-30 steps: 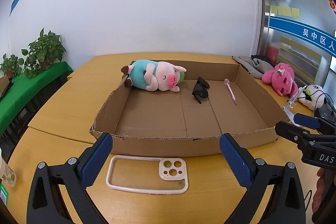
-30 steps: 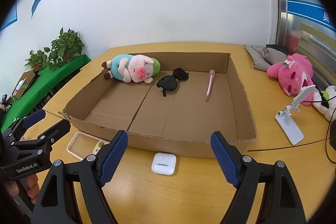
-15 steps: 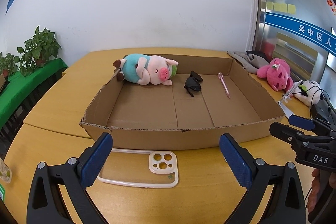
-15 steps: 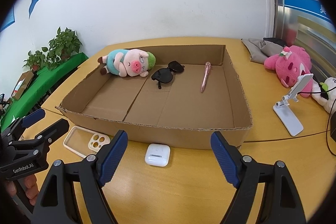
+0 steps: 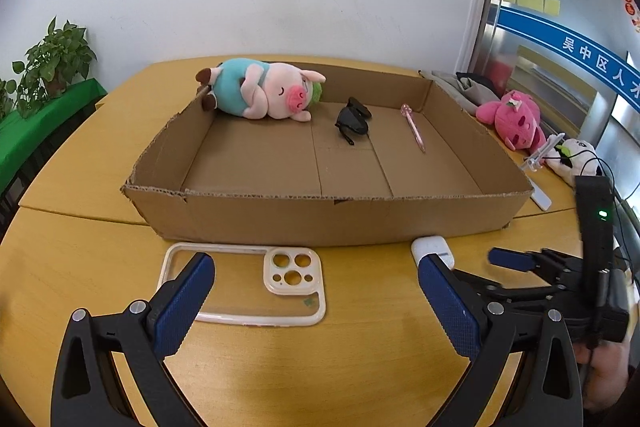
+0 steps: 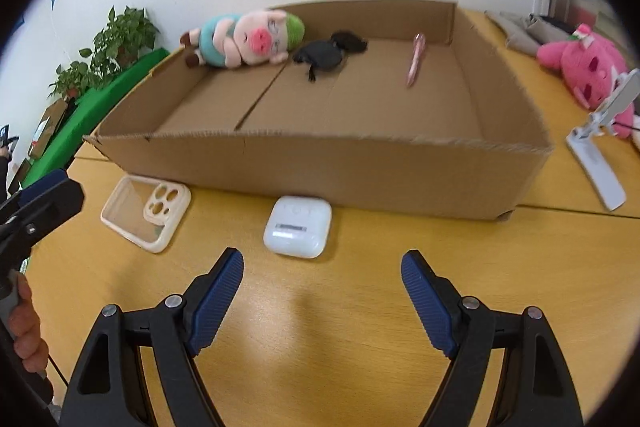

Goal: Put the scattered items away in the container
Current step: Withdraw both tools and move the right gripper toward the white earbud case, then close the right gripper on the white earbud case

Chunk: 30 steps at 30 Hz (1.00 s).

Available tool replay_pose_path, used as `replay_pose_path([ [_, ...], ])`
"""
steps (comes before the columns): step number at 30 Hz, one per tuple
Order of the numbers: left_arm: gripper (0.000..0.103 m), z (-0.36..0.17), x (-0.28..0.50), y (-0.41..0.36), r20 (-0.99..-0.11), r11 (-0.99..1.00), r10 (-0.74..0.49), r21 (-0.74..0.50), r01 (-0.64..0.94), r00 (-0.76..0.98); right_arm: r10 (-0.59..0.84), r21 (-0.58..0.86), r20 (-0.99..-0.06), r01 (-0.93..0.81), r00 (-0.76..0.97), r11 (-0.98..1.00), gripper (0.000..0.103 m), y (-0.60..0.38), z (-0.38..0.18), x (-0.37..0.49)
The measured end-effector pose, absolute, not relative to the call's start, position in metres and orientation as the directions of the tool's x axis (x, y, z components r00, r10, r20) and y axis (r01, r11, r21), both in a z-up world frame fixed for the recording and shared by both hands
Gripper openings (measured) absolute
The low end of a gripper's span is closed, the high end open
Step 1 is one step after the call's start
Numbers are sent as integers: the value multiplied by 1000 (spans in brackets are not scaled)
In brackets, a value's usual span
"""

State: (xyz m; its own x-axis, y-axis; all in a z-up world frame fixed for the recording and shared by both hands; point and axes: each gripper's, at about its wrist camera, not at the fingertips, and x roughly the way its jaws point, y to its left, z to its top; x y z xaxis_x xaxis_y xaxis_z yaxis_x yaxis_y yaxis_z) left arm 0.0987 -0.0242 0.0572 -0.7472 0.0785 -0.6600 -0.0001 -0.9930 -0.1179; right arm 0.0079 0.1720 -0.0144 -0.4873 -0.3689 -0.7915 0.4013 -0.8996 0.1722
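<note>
A shallow cardboard box [image 5: 280, 215] [image 6: 360, 171] lies on the wooden table. Inside it are a plush pig [image 5: 264, 93] [image 6: 244, 39], black sunglasses [image 5: 352, 117] [image 6: 324, 55] and a pink pen [image 5: 414, 123] [image 6: 416, 61]. In front of the box lie a cream phone case [image 5: 244, 283] [image 6: 146, 211] and a white earbud case [image 5: 434, 251] [image 6: 298, 227]. My left gripper [image 5: 316, 303] is open, low over the phone case. My right gripper [image 6: 322, 299] is open, just before the earbud case, and also shows in the left wrist view [image 5: 516, 261].
A pink plush toy [image 5: 514, 121] [image 6: 580, 63], a white phone stand [image 6: 600, 147], a small white plush with cables [image 5: 576, 159] and folded grey cloth [image 5: 464, 87] lie right of the box. Potted plants [image 5: 52, 63] on a green-covered surface stand at the left.
Both grippers have come down and forward toward the table. The phone case and earbud case now lie closer to the fingers. Nothing has been taken hold of.
</note>
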Motion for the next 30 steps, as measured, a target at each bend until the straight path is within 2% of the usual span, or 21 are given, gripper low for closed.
replay_pose_path([
  [5,103,50,102,-29,-683,-990,99,-139,-4,-724,-371,174,-797,407,-476,-897,81,148,-34,-8],
  [9,103,46,104,-31,-688,-987,118,-159,-10,-716,-330,96,-798,435,-505,-895,80,134,-36,-14],
  [11,103,46,103,-32,-688,-986,130,-169,-17,-714,-338,94,-795,448,-503,-889,69,133,-35,-12],
  [13,103,45,100,-32,-691,-983,147,-182,-27,-708,-334,83,-793,453,-510,-888,47,135,-34,-8],
  [21,103,34,80,-19,-725,-945,315,-297,-135,-613,-439,187,-766,491,-469,-851,46,150,-32,17],
  [25,102,16,67,-1,-762,-894,446,-399,-202,-470,-460,194,-761,515,-458,-835,46,153,-31,40],
  [30,100,-7,61,20,-768,-829,559,-507,-236,-313,-492,234,-749,518,-444,-823,45,162,-31,60],
])
